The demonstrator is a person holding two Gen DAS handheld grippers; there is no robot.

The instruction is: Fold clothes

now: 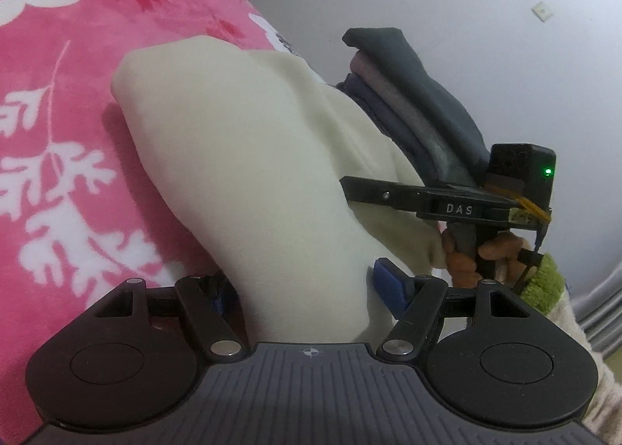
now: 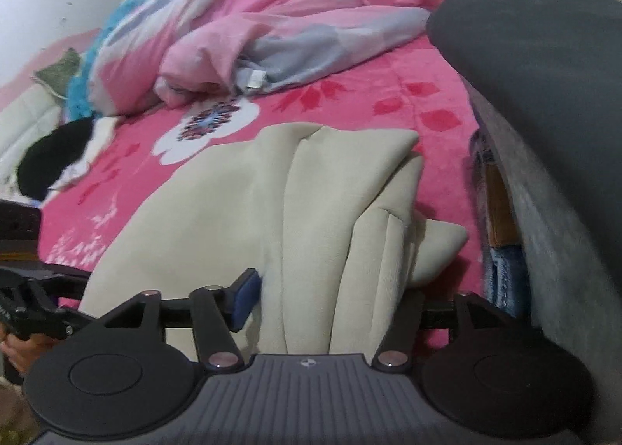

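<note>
A folded cream garment (image 1: pixel 248 157) is shown lying on a bed covered by a pink floral blanket (image 1: pixel 66 141). The left tool (image 1: pixel 307 289) is held spread, with the garment's near end between its blue-padded fingers (image 1: pixel 390 289); whether the pads press on the cloth cannot be told. The right tool (image 2: pixel 334 301) is likewise spread over the garment's folds, only its left pad being visible. The lettering "DAS" (image 1: pixel 458 209) is read on the right tool's body, gripped by a hand (image 1: pixel 478 254) in a green cuff. A stack of folded clothes (image 1: pixel 412 102) stands just beside the garment. A rumpled pink quilt (image 2: pixel 272 17) lies beyond.
</note>
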